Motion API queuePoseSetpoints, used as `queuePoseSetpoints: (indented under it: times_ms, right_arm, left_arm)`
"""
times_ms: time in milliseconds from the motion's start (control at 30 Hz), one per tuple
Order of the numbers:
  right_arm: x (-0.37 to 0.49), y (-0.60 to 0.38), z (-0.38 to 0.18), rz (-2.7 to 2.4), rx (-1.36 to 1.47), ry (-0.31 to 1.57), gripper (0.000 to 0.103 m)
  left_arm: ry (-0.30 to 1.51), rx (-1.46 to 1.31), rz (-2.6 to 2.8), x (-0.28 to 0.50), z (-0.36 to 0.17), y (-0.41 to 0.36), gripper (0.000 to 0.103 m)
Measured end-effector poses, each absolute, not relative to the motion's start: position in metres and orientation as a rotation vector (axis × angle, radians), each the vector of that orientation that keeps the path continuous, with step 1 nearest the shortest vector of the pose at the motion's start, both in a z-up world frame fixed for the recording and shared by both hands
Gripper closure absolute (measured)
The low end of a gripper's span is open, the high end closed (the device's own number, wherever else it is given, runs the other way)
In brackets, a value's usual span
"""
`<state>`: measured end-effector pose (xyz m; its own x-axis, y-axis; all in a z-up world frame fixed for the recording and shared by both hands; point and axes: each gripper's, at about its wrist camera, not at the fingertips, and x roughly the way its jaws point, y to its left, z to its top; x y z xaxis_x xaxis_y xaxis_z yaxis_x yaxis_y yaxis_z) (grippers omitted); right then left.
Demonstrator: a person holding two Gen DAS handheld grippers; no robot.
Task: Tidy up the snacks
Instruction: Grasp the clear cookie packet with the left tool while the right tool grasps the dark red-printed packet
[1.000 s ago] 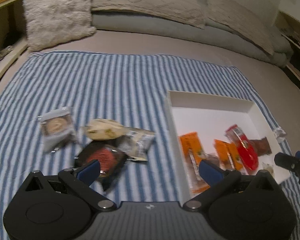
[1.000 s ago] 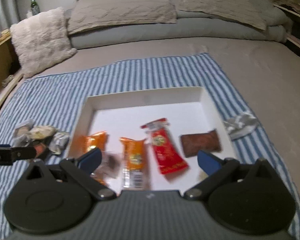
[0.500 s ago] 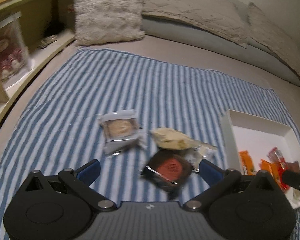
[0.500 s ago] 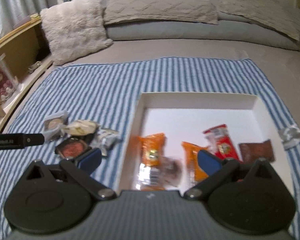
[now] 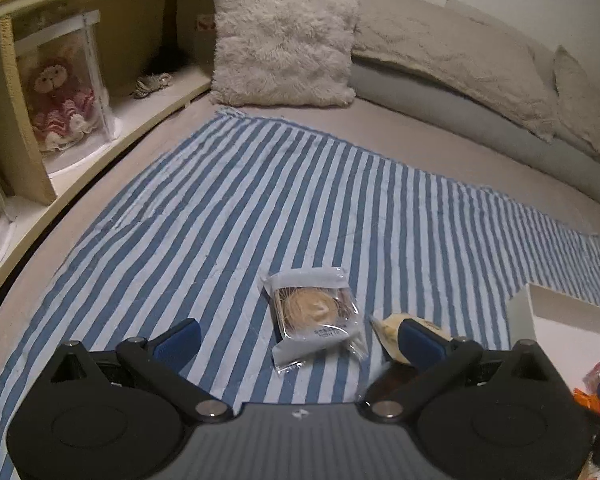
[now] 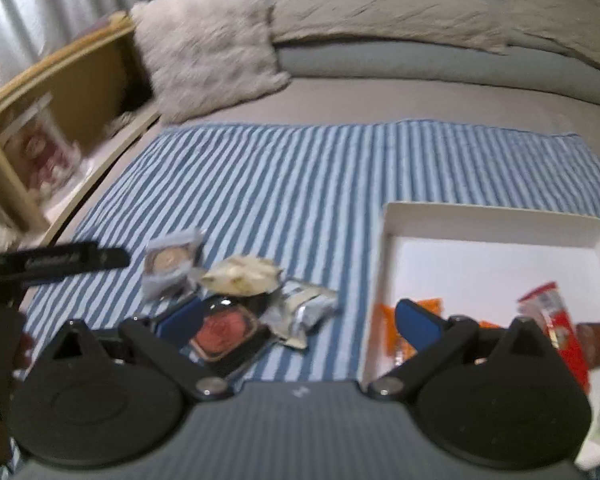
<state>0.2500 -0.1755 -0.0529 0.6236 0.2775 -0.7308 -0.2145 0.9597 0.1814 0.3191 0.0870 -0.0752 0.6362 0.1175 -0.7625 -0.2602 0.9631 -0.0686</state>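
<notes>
Grey-brown bed [image 5: 440, 148], spread with a blue-and-white striped cloth [image 5: 284, 208] as landmark. Beyond the cloth's far edge: a fluffy pillow [image 5: 284, 36] at the left corner, flat pillows [image 6: 384, 0] along the head. On the cloth, right side: white box [image 6: 496, 220], holding orange and red packets. Left of the box, a cluster of snacks: clear-wrapped cookie [image 5: 314, 312] farthest left, pale crumpled packet [image 6: 242, 274] just beside it, dark packet with red disc [image 6: 224, 328] nearer the cloth's front edge, touching a silver wrapper [image 6: 308, 308] toward the box.
</notes>
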Motion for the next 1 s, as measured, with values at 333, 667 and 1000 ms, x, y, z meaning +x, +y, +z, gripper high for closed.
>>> queuePoseSetpoints:
  times_ms: [333, 667, 1000]
  right_arm:
    - [0.280, -0.136, -0.081, 0.472, -0.034, 0.895, 0.011]
    - [0.294, -0.096, -0.104, 0.692, -0.235, 0.891, 0.012]
    - [0.311, -0.070, -0.136, 0.715, -0.398, 0.948, 0.012]
  left_arm:
    - [0.955, -0.199, 0.206, 0.366, -0.112, 0.094, 0.000]
    - [0.993, -0.166, 0.212, 0.399, -0.135, 0.095, 0.001]
    - [1.033, -0.245, 0.225, 0.411, -0.153, 0.102, 0.015]
